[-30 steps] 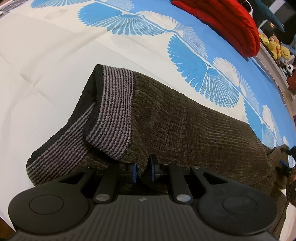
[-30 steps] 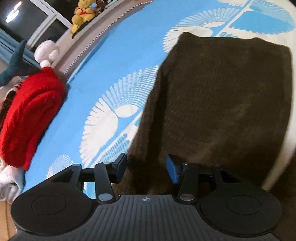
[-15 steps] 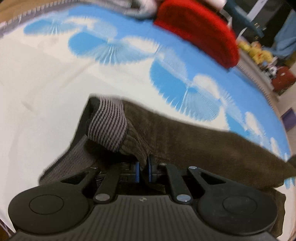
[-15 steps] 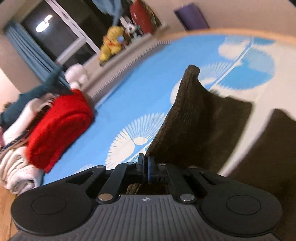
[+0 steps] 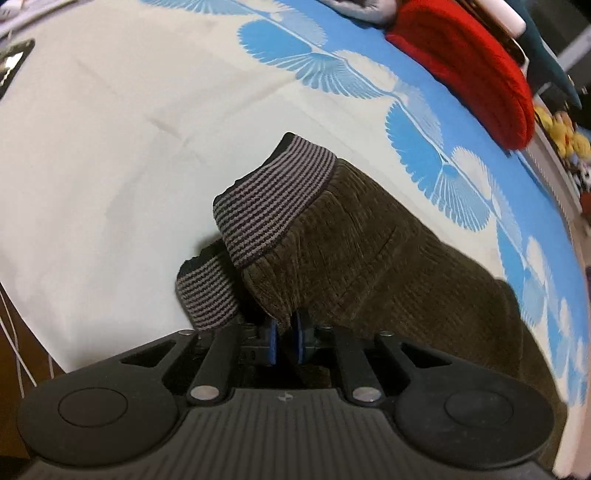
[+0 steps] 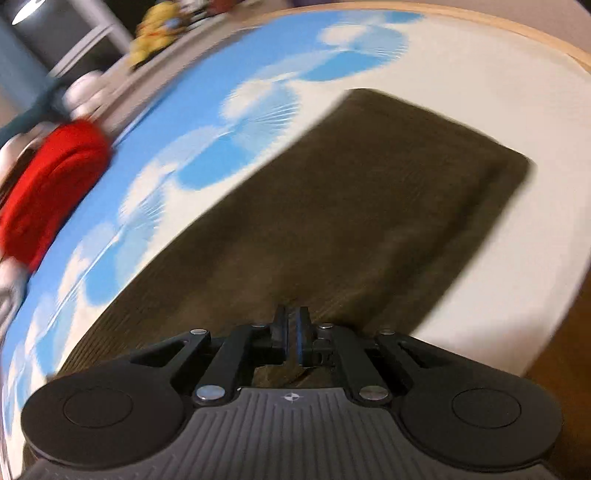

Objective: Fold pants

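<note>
Dark olive corduroy pants [image 5: 369,258] with a grey-and-black striped waistband [image 5: 273,199] lie on a bed sheet. My left gripper [image 5: 285,341] is shut on the pants fabric just below the waistband and holds that end bunched and raised. In the right wrist view the pants [image 6: 351,206] stretch away as a long flat panel. My right gripper [image 6: 293,332] is shut on the near edge of the pants fabric.
The sheet [image 5: 110,147] is cream with a blue fan print [image 5: 424,125]. A red knitted garment [image 5: 472,70] lies at the far edge, also in the right wrist view [image 6: 48,184]. Plush toys [image 6: 155,26] sit beyond. A wooden bed edge [image 6: 554,55] curves at right.
My right gripper went from open to shut on the pants edge. Both grippers have lifted and carried the pants; the waistband end is now bunched up and the leg panel is pulled out flat.
</note>
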Motion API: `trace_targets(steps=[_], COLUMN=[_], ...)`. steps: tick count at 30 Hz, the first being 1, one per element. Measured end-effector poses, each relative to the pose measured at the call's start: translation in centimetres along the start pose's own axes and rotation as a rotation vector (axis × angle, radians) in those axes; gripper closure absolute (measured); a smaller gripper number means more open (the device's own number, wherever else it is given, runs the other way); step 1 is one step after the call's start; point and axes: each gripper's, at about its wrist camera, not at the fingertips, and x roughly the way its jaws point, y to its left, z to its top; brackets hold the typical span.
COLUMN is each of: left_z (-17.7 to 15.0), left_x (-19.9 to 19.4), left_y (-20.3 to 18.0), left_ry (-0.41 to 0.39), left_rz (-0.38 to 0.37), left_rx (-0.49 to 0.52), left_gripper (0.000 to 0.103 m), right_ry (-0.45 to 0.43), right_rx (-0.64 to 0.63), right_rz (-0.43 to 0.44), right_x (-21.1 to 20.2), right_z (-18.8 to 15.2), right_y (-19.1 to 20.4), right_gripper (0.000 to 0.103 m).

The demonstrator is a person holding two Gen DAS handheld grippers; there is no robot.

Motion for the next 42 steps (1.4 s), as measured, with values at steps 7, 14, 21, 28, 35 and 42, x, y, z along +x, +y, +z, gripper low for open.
trace_targets(steps=[7, 14, 21, 28, 35, 42], left_z=[-0.1, 0.0, -0.1, 0.1, -0.1, 0.0], left_x=[0.9, 1.2, 0.6, 0.3, 0.7, 0.0], left_y=[-0.4, -0.1, 0.0, 0.4, -0.3, -1.3], left_ry=[0.007, -0.019, -0.044, -0.056, -0.057, -0.090], left_rz=[0.012, 0.031, 0.037, 0.029, 0.047, 0.055], left_rx=[-0.035, -0.093, -0.102, -0.114, -0.075, -0.011], left_gripper=[0.080, 0.077, 0.077, 0.077, 0.076, 0.092], right_ry=[-0.122, -0.177, -0.214, -0.269, -0.187, -0.232], right_rx=[0.436, 0.581, 0.499, 0.453, 0.440, 0.303], right_rz=[-0.119, -0.035, -0.052, -0.068, -0.070, -0.114], right_x=[0.2, 2.7, 3.3, 2.3, 4.2, 3.4], right_z=[4.8, 6.7, 7.8, 7.7, 7.5, 8.5], right_y=[-8.5, -14.3, -13.9, -13.1, -13.2, -11.7], right_gripper=[0.094, 0.091, 0.087, 0.077, 0.071, 0.097])
